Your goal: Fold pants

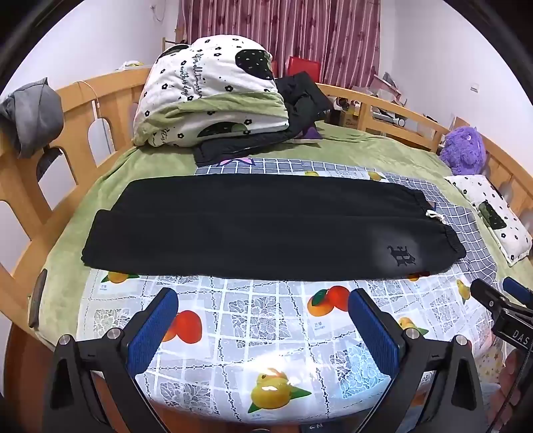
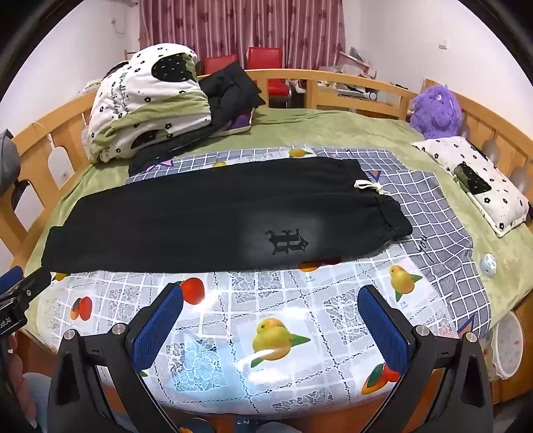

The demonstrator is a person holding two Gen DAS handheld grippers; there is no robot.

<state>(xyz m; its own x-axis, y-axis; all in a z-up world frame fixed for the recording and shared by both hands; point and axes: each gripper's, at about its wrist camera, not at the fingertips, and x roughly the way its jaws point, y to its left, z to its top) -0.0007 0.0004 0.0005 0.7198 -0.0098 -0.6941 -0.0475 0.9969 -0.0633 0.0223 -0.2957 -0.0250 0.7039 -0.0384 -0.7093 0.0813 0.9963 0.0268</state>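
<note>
Left wrist view: left gripper (image 1: 263, 308) hovers over the near edge of the bed, its blue-padded fingers (image 1: 151, 329) spread wide apart, gripping nothing.
Right wrist view: right gripper (image 2: 270, 304) is held the same way, blue fingers (image 2: 383, 329) wide apart and empty, above the fruit-print cloth (image 2: 276, 336).
Neighbouring tool: the right gripper's tip shows at the right edge of the left view (image 1: 499, 296); the left gripper's tip shows at the left edge of the right view (image 2: 23, 283).
Pants: black pants (image 1: 266, 226) lie flat across the cloth just beyond both grippers, folded lengthwise with one leg over the other, waistband and white drawstring (image 2: 369, 186) to the right, cuffs to the left, a dark emblem (image 2: 286, 240) on the near leg.
Underlay: a grey grid-pattern sheet (image 2: 433, 206) lies beneath the waistband end, over a green blanket (image 1: 366, 146).
Background: folded flower-print quilt (image 1: 206, 90), dark jacket (image 1: 299, 100), purple plush toy (image 2: 434, 111), small pillow (image 2: 473, 180), wooden bed rail (image 1: 83, 110), maroon curtain (image 2: 240, 30).
</note>
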